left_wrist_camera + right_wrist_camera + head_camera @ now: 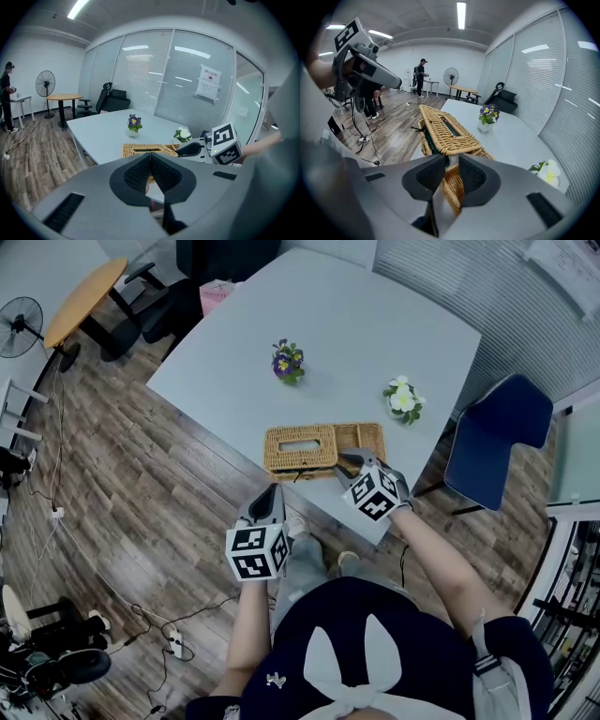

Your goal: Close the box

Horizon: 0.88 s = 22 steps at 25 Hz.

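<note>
A woven wicker box [323, 448] lies near the front edge of the grey table [356, 324]. In the right gripper view its slotted lid [445, 129] sits tilted, slightly raised over the box. My right gripper [345, 461] is at the box's right end; its jaws [450, 159] stand apart, and a wicker edge [452, 187] runs between them with no clear squeeze. My left gripper [272, 489] hangs shut and empty in front of the table, clear of the box [140, 149]. It points [150, 157] toward the box.
A purple flower pot [287, 361] and a white flower pot [403, 397] stand behind the box. A blue chair [492, 432] is at the table's right. A round wooden table [84, 301], a fan [19, 326] and floor cables lie left. A person [421, 77] stands far off.
</note>
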Motion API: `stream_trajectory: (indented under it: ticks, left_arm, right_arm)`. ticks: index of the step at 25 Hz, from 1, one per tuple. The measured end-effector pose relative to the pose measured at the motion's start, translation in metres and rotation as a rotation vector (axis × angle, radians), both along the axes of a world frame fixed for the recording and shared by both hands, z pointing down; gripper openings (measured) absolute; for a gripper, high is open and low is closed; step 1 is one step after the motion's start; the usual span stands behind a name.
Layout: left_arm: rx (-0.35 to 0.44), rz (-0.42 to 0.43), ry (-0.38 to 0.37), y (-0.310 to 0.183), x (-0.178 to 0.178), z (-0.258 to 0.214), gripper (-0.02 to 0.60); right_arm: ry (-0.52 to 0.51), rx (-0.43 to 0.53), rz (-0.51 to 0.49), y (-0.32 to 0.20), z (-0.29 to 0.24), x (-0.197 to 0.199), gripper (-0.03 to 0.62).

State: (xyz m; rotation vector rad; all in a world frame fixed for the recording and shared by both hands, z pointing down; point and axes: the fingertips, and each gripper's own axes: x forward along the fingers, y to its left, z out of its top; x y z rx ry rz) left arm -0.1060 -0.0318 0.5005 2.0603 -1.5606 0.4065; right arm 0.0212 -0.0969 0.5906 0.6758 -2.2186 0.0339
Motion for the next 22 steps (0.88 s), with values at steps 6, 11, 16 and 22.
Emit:
stream_trajectory:
  ticks: [6, 11, 16, 22]
  left_arm:
    - [-0.006, 0.002, 0.003, 0.002, 0.002, 0.003, 0.023]
    - [-0.015, -0.003, 0.001, 0.004, -0.001, 0.006, 0.023]
    - [-0.018, -0.012, 0.0, 0.007, -0.003, 0.007, 0.023]
    - [-0.019, -0.017, 0.004, 0.006, -0.003, 0.008, 0.023]
  right_arm:
    - [0.009, -0.025, -0.003, 0.003, 0.007, 0.001, 0.095]
    - [0.01, -0.058, -0.006, 0.005, 0.013, 0.001, 0.093]
    - [0.022, -0.08, -0.005, 0.008, 0.017, 0.002, 0.091]
    - [0.031, -0.104, -0.001, 0.011, 0.02, 0.005, 0.097]
